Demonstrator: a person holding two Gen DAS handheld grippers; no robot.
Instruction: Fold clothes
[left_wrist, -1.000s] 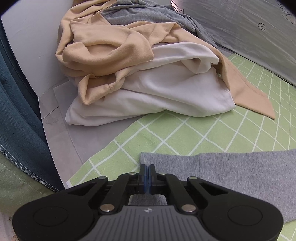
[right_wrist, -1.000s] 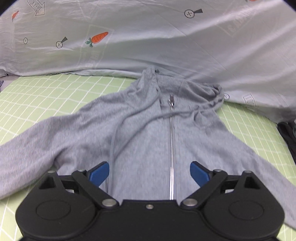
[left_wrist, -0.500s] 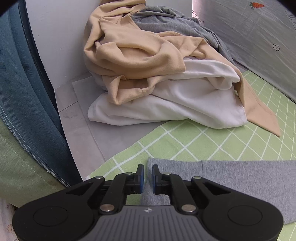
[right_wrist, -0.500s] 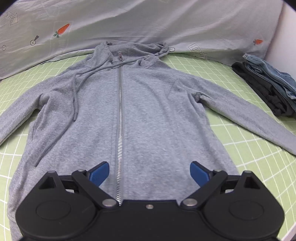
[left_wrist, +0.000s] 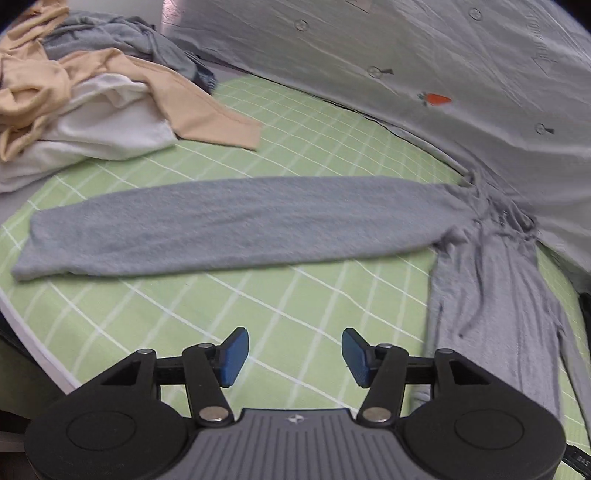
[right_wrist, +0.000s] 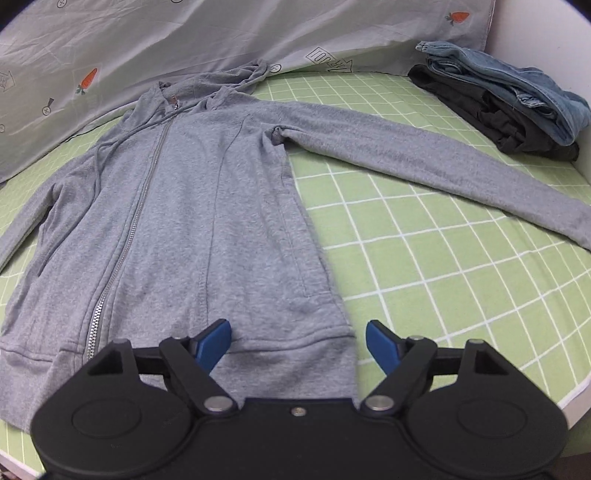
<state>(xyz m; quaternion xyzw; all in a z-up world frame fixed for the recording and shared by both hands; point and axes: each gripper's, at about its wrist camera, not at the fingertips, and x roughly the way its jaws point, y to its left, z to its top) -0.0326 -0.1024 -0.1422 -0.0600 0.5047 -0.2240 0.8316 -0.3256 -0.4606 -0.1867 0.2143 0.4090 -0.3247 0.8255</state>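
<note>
Left gripper (left_wrist: 290, 356) and right gripper (right_wrist: 298, 345) gape empty over one grey hoodie (right_wrist: 192, 229).

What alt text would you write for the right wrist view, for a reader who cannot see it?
A gray zip hoodie lies flat, zipped, on a green checked sheet, one sleeve stretched toward folded jeans and dark clothes in the far corner. The open right tongs hang over the hoodie's hem corner, holding nothing.

Each hand-held gripper, left (left_wrist: 291, 353) and right (right_wrist: 298, 344), is matte black with blue finger pads (left_wrist: 232, 350), silver pivot screws and round side discs; the left's body is ribbed grey.
</note>
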